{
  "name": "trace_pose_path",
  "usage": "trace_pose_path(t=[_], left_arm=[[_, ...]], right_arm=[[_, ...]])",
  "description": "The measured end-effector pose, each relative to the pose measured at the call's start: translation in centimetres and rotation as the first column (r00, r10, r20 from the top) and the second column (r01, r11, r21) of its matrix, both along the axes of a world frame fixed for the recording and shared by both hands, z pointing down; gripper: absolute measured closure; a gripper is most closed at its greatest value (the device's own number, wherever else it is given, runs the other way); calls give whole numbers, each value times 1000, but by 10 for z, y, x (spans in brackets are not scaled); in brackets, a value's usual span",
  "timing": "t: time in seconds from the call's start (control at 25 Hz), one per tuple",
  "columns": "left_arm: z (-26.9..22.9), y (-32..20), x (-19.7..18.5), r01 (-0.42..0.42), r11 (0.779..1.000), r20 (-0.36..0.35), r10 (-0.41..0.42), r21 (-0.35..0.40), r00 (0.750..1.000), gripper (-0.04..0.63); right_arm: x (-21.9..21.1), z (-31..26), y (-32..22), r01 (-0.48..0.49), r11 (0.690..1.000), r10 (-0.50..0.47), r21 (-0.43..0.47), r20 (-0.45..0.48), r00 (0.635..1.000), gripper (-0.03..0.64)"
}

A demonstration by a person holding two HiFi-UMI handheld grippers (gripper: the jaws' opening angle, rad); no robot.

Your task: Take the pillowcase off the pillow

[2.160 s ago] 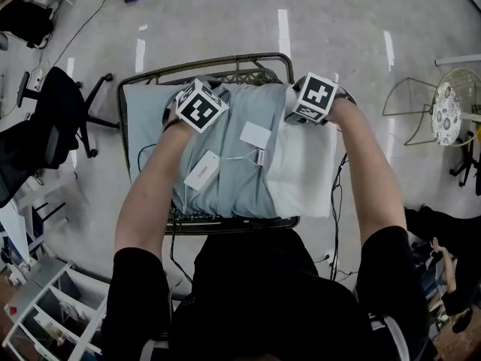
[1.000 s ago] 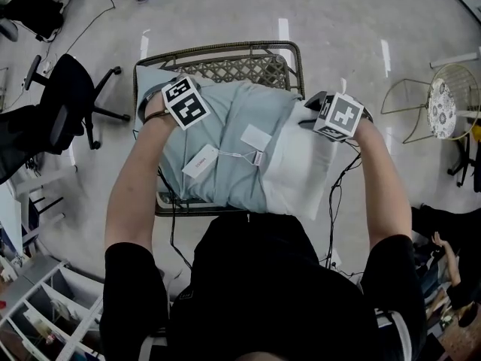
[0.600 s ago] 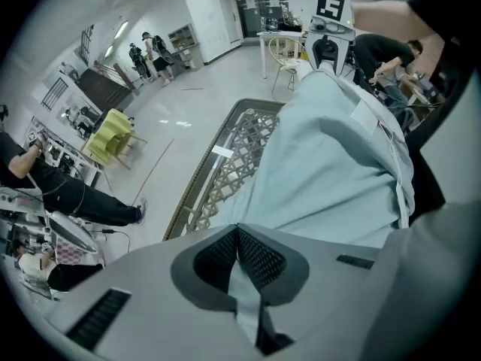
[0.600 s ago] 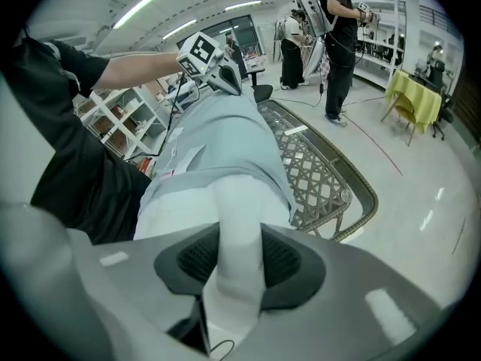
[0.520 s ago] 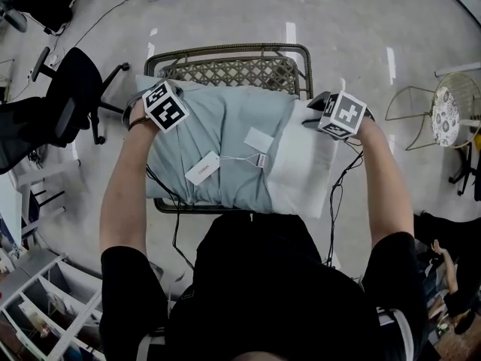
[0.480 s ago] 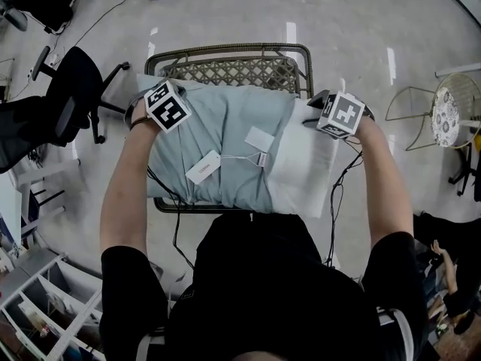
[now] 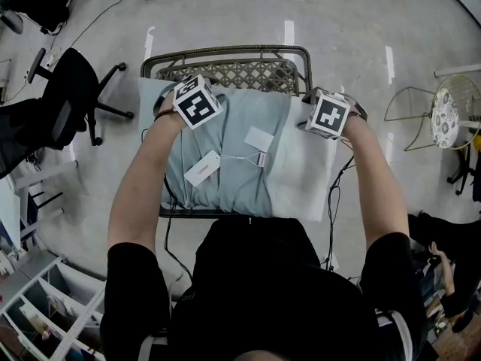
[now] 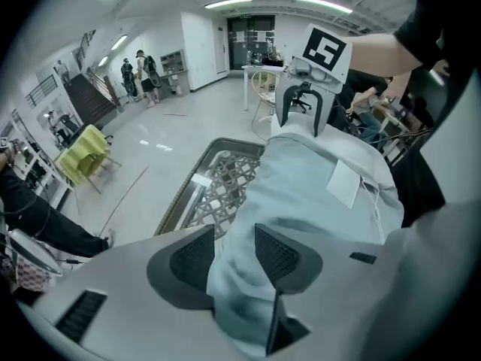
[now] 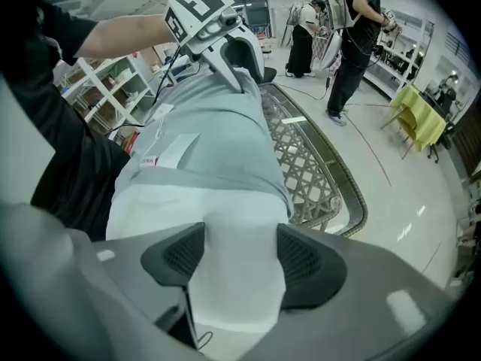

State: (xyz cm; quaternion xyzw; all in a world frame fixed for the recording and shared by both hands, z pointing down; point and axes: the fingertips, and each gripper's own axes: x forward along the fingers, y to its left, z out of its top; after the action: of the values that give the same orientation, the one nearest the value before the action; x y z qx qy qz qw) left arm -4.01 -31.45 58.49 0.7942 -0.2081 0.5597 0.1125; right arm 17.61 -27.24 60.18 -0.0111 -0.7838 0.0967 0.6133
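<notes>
Two grippers rest on the far edge of the pillow [image 7: 304,175] in the head view. The left gripper [image 7: 192,96] sits on the pale blue pillowcase [image 7: 225,156], near its far left corner. The right gripper [image 7: 325,111] sits where the white pillow shows bare. The pillow lies across a wicker bench [image 7: 225,70]. The pillowcase covers the larger, left part of it, and the white end sticks out at the right. A paper tag [image 7: 201,168] and a white label [image 7: 258,138] lie on top of the case, joined by a thin string. A black office chair [image 7: 71,96] stands on the floor to the left.

In the left gripper view the jaws have just been opening and stand apart. A bunched fold of the pillowcase rises between the pads. It fills the gap closely, so whether the cloth touches both pads is hard to say, but it does not look pinched. The bench's lattice shows beside the fold at the left. The right gripper stands on the pillow at the far end.

In the right gripper view the jaws have likewise just been opening and are spread. The bare white end of the pillow lies between the pads, loose rather than squeezed. Just beyond it the hem of the pillowcase crosses the pillow. The left gripper is planted on the blue cloth at the far end.
</notes>
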Motion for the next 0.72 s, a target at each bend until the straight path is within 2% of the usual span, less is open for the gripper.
trace_pose_path(t=[0.2,0.32,0.4,0.48,0.6,0.72], left_arm=[[19,12,15,-53,995,9,54,-86,998,448],[24,16,20,-73,991,15,76,-111,997,544],[29,16,19,-94,992,68,100,-88,993,582],[34,14,10,-117,992,154,124,-53,980,588],[40,11,-14,-147,989,283,149,-28,948,589],[36,12,-39,-121,992,307,125,-34,943,591]], right_arm=[[-12,4,1,16,1000,-14,-26,46,999,272],[-15,18,-1,-5,999,7,-51,35,999,254],[-17,28,3,4,997,-3,-72,10,1000,256],[-19,32,10,30,995,-31,-96,-8,999,315],[-16,28,14,38,994,-40,-103,-16,999,382],[-9,21,17,0,993,1,-121,9,1000,417]])
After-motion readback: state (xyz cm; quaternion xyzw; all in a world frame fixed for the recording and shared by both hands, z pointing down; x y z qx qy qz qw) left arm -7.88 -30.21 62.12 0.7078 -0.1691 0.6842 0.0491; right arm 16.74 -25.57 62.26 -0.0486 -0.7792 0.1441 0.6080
